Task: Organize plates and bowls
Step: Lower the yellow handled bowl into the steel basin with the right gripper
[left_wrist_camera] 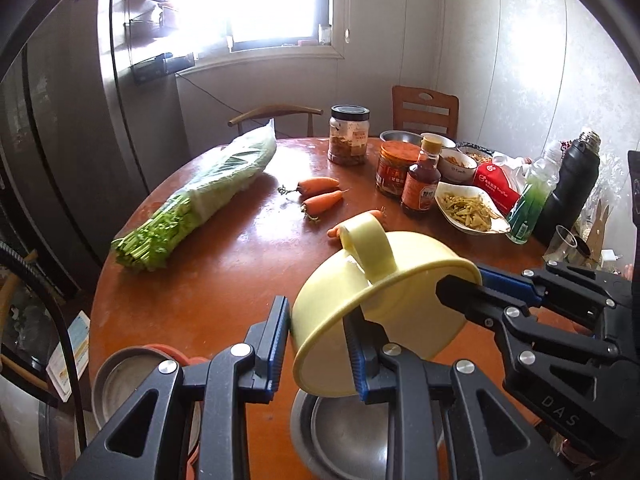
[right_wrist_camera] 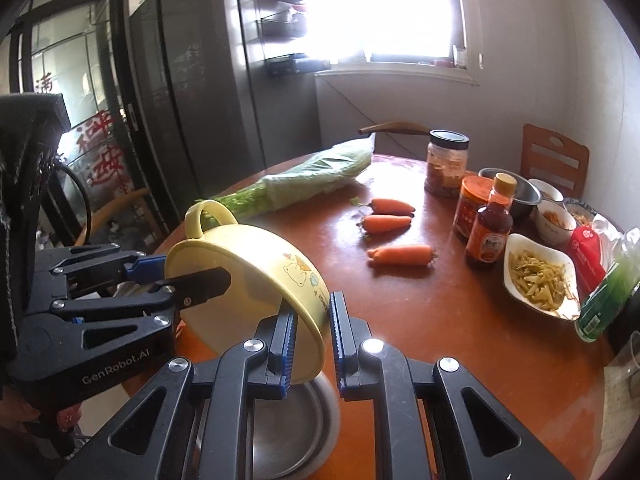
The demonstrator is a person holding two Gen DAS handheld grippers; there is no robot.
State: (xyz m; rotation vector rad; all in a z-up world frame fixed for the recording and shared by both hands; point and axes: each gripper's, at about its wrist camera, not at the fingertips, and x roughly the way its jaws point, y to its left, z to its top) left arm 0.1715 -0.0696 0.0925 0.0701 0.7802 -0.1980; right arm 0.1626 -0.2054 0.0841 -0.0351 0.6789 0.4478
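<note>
A yellow bowl with a loop handle (left_wrist_camera: 384, 304) hangs tilted above a steel bowl (left_wrist_camera: 340, 436) at the table's near edge. Both grippers straddle its rim. In the left wrist view my left gripper (left_wrist_camera: 318, 350) stands with jaws wide and the rim between them, near the right pad. My right gripper (left_wrist_camera: 464, 292) reaches in from the right onto the bowl's upper edge. In the right wrist view my right gripper (right_wrist_camera: 312, 336) has the rim (right_wrist_camera: 308, 312) between its pads with a small gap on the right side. The left gripper (right_wrist_camera: 192, 280) holds the far rim there. A second steel plate (left_wrist_camera: 128, 384) lies at the near left.
On the round brown table (left_wrist_camera: 224, 280) lie bagged greens (left_wrist_camera: 208, 192), three carrots (right_wrist_camera: 390, 220), jars and a sauce bottle (left_wrist_camera: 420, 184), a white dish of pickles (left_wrist_camera: 468, 208), small bowls, a red packet, a green bottle and a black flask (left_wrist_camera: 568, 192). Two chairs stand behind. A fridge stands at the left.
</note>
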